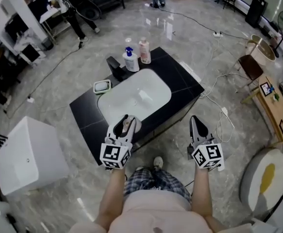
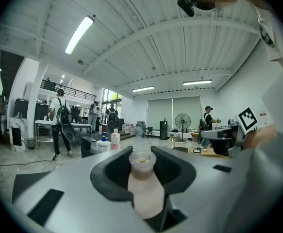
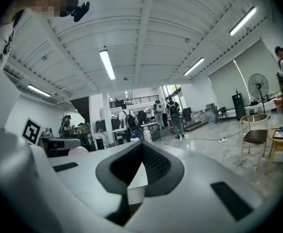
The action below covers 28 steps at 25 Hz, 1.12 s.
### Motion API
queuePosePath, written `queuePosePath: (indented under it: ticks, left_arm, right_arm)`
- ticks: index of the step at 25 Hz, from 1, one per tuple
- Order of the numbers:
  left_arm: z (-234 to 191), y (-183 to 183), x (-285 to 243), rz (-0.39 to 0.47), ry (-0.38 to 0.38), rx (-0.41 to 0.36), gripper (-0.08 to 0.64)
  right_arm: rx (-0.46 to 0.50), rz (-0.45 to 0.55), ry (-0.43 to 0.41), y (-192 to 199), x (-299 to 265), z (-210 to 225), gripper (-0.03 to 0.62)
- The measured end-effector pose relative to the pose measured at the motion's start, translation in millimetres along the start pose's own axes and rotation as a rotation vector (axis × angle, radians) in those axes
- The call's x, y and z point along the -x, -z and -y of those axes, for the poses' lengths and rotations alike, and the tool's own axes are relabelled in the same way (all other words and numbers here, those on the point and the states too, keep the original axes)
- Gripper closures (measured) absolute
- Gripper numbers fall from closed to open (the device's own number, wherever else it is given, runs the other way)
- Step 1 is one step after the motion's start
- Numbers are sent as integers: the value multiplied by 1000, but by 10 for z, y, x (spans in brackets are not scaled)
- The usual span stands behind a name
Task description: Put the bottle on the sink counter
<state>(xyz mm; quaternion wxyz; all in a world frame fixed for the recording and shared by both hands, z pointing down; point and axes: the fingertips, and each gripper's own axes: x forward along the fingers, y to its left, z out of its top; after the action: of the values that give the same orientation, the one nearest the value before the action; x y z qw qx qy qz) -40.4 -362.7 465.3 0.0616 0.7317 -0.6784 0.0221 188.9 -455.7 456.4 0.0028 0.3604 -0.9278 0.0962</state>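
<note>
A small pale pink bottle (image 2: 143, 191) with a clear cap sits between the jaws of my left gripper (image 2: 142, 163), which is shut on it. In the head view that gripper (image 1: 125, 123) holds the bottle (image 1: 129, 125) over the near rim of the white basin (image 1: 151, 84) set in the black sink counter (image 1: 177, 74). My right gripper (image 1: 197, 125) hangs past the counter's near right edge, above the floor. Its jaws meet at the tips with nothing between them in the right gripper view (image 3: 141, 147).
At the counter's far end stand a white pump bottle (image 1: 130, 60), a pink bottle (image 1: 144, 51), a black faucet (image 1: 115, 68) and a green soap dish (image 1: 102, 86). A white box (image 1: 29, 154) stands at the left. A wooden table (image 1: 271, 106), a chair (image 1: 250, 67) and floor cables lie at the right.
</note>
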Motion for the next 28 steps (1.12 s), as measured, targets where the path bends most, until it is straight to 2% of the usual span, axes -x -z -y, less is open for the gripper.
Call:
queuePosePath:
  ticks: [10,14,19,28]
  left_arm:
    - [-358,13,-198,6,-65,35,425]
    - [-588,1,-151,15,-108,44,425]
    - [-1067,27,182,27,-221,43,425]
    - [-1840,356,1254,-3,-494,86,425]
  right_arm:
    - [24,-31,-50,-59,-466,-54,577]
    - [40,-51,-106,-51,-757,-230,577]
    - [64,-74,-269,55,-1267,-884,577]
    - [87,-150,-655,487,-1890,-2600,577]
